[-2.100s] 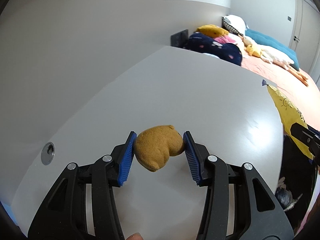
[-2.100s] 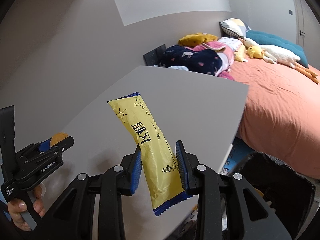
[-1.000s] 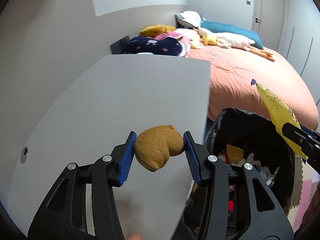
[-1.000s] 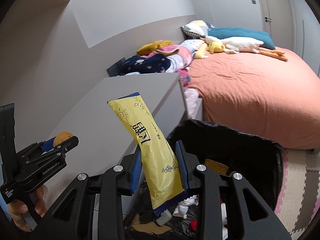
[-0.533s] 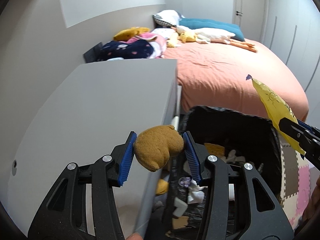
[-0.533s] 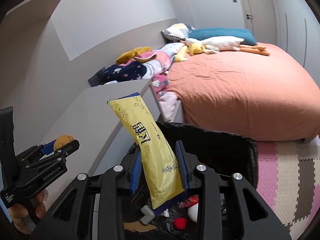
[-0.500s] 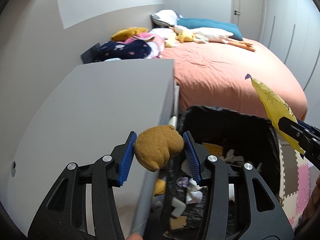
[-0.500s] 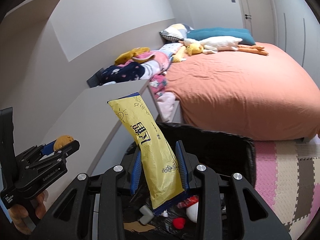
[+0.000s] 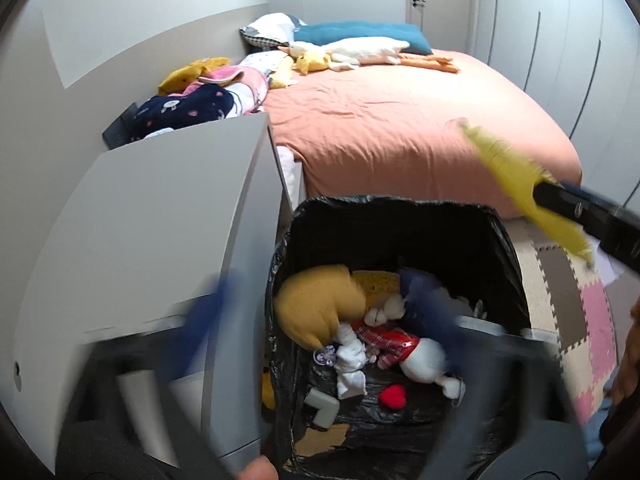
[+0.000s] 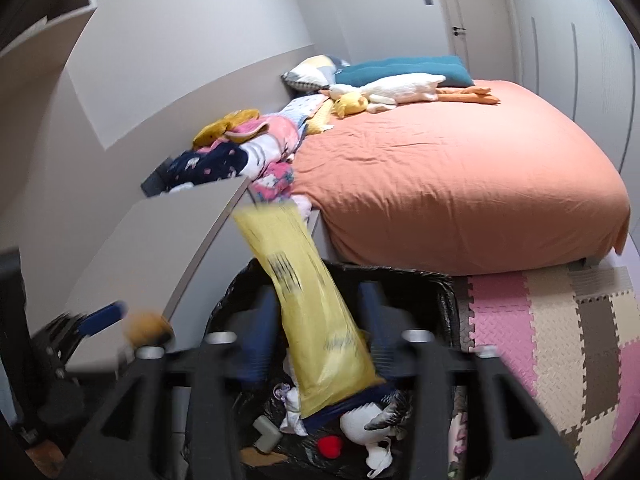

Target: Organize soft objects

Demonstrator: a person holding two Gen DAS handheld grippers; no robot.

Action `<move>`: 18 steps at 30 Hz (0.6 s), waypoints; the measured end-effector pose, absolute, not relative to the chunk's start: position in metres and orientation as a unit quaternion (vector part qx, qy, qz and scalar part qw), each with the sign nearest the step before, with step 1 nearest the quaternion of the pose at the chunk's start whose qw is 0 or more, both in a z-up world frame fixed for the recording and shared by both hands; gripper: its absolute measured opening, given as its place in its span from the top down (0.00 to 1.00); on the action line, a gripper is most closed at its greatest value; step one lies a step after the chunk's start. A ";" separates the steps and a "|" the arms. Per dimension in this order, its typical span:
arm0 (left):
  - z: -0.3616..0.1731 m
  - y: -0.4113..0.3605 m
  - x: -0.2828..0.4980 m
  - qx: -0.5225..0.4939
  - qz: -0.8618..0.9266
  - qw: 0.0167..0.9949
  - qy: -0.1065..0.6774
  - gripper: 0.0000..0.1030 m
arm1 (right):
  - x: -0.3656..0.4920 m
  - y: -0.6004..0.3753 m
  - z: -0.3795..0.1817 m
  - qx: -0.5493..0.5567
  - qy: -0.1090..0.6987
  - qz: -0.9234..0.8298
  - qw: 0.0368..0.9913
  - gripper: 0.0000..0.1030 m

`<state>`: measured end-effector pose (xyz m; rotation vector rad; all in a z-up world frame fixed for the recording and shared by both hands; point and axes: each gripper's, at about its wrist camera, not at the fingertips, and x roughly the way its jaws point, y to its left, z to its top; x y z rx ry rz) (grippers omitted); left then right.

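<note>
The left hand-held gripper (image 9: 316, 316), angled down over the black-lined bin (image 9: 384, 216), is opening its blurred blue-padded jaws, and the tan plush toy (image 9: 316, 304) sits free between them, above the bin's contents. The right hand-held gripper (image 10: 316, 344), likewise tilted down over the bin, is opening around the long yellow snack packet (image 10: 308, 304). The packet stands upright between the parted pads, its dark printing too smeared to read.

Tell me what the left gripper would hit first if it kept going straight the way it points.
Probably the brown plush, which lies between the opening fingers of the left gripper, dropping into the black bin. Past it, the toys heaped inside; blur leaves depth unclear.
</note>
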<state>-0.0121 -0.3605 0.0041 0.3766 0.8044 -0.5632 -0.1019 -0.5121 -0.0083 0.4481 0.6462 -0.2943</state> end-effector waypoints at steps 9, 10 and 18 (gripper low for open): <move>0.001 -0.355 -0.011 0.184 -0.261 0.866 0.384 0.06 | -0.105 -0.517 -0.005 0.223 0.302 -0.157 0.913 0.23; 0.001 -0.354 -0.011 0.182 -0.260 0.867 0.385 0.06 | -0.106 -0.518 -0.006 0.224 0.303 -0.156 0.913 0.23; 0.002 -0.349 -0.009 0.174 -0.254 0.871 0.382 0.06 | -0.103 -0.515 -0.006 0.223 0.304 -0.154 0.913 0.23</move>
